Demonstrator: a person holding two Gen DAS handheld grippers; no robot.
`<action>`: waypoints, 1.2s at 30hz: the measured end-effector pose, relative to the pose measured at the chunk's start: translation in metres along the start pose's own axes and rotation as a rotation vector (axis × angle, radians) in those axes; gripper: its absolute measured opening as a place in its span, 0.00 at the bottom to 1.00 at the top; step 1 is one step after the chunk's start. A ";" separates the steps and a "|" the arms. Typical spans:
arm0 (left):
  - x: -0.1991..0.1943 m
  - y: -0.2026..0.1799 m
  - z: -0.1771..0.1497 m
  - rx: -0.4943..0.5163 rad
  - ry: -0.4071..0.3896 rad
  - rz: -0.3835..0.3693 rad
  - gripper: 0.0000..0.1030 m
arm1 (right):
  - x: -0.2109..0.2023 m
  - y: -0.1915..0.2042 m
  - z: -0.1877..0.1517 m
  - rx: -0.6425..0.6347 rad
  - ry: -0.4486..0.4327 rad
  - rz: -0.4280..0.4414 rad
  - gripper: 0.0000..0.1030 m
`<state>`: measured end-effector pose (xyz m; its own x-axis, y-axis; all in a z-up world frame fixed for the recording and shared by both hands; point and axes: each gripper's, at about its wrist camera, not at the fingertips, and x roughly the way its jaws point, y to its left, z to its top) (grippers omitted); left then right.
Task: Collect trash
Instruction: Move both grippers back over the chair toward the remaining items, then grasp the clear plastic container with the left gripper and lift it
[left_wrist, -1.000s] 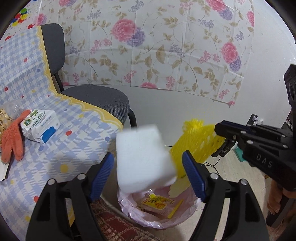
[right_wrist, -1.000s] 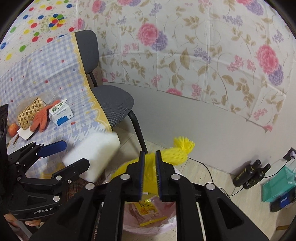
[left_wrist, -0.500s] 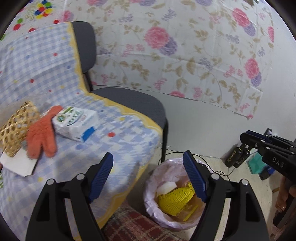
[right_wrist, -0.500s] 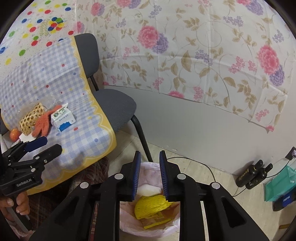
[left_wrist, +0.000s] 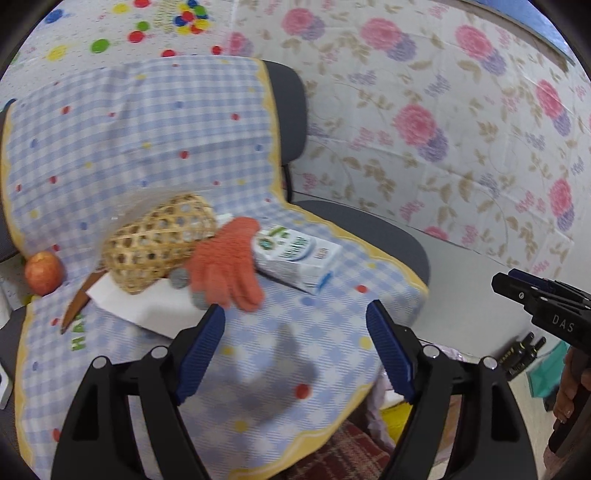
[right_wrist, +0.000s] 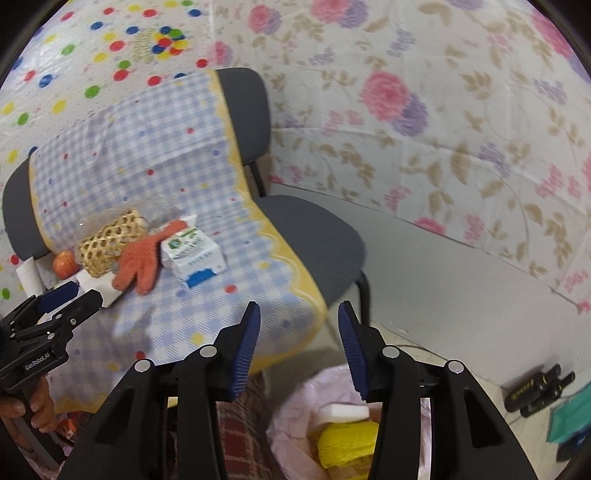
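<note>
My left gripper is open and empty above the checked cloth, just in front of an orange glove and a white milk carton. My right gripper is open and empty above the pink-lined trash bin, which holds a white foam block and a yellow net. The glove and carton also show in the right wrist view. The left gripper shows at the left of that view.
A wicker basket lies on a white sheet beside an apple. A grey chair stands by the floral wall. Black devices lie on the floor at right.
The white foam block and yellow net were let go and dropped into the bin. Both grippers opened and swung left toward the cloth with the glove and carton.
</note>
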<state>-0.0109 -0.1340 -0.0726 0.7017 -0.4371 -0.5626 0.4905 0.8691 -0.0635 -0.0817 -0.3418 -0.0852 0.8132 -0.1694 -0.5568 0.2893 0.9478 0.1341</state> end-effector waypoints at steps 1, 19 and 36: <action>-0.001 0.008 0.001 -0.008 -0.005 0.021 0.76 | 0.004 0.007 0.004 -0.015 -0.001 0.012 0.47; 0.009 0.124 0.036 -0.128 -0.057 0.234 0.77 | 0.071 0.093 0.051 -0.126 0.043 0.156 0.48; 0.075 0.144 0.066 -0.015 0.037 0.157 0.50 | 0.114 0.112 0.072 -0.144 0.096 0.169 0.48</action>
<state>0.1466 -0.0566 -0.0695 0.7495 -0.2868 -0.5967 0.3682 0.9296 0.0157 0.0797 -0.2742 -0.0740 0.7902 0.0147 -0.6127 0.0728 0.9904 0.1177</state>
